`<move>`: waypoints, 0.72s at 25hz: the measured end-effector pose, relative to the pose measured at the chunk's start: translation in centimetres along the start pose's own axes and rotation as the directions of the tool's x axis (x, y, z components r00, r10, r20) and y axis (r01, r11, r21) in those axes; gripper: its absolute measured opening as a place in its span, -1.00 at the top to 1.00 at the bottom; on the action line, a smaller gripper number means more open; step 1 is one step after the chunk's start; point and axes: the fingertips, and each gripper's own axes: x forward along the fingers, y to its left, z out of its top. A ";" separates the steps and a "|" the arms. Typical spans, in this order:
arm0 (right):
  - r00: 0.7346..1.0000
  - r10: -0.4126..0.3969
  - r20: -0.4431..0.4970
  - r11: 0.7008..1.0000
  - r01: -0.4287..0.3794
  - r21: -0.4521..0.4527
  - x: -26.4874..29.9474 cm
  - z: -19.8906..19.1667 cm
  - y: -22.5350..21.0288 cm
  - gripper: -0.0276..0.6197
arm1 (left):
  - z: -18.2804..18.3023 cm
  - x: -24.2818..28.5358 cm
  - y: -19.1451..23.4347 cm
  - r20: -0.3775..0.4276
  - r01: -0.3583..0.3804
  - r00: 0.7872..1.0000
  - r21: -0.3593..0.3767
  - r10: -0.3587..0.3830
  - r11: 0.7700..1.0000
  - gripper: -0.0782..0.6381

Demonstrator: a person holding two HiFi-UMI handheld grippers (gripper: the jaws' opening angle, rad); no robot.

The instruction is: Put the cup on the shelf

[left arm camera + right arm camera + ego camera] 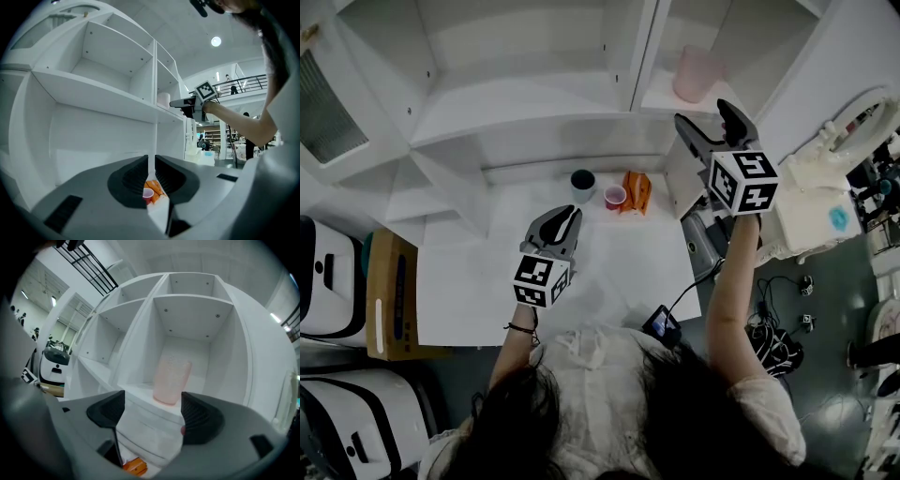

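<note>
A pale pink translucent cup [698, 73] stands upright in the right-hand compartment of the white shelf [534, 108]. My right gripper [705, 117] is raised just in front of it and open, with nothing between its jaws. In the right gripper view the cup [171, 379] stands on the shelf board [140, 394] beyond my right gripper [152, 404], apart from both fingers. My left gripper [565, 223] hovers low over the white table [469, 291], shut and empty. The left gripper view shows my left gripper [151, 171] with only a thin slit between its jaws.
A dark cup [583, 181], a small red cup [615, 196] and an orange carton [637, 191] stand on the table under the shelf. A cardboard box [389, 291] sits at the left, a white machine [811, 211] at the right, and a black device [661, 325] hangs at the table's front edge.
</note>
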 end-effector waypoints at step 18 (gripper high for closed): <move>0.980 0.184 0.079 0.953 -0.197 0.228 -11.8 -8.8 12.0 -0.23 | -1.8 -2.3 -9.2 -0.017 0.068 0.997 -0.025 -0.069 0.997 0.62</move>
